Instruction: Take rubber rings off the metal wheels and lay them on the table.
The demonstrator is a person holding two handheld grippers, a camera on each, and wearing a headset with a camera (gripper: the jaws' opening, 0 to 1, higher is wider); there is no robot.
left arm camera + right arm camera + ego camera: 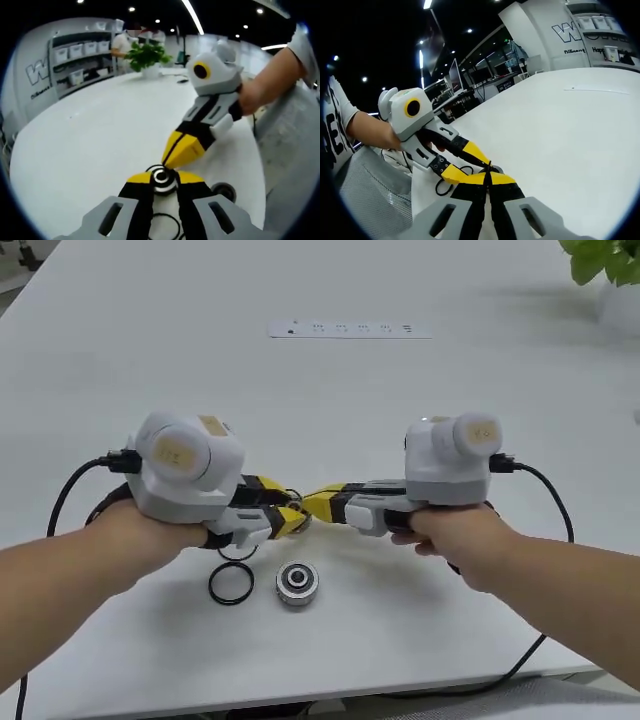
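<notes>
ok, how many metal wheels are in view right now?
2. One wheel is clamped in the left gripper. The second wheel lies on the table beside a loose ring. More may be hidden.

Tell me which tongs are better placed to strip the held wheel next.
Right. The left tongs clamp the wheel and serve as the anchor. The right tongs are pinched shut at its rim, so they are probably the ones ready to pull.
</notes>
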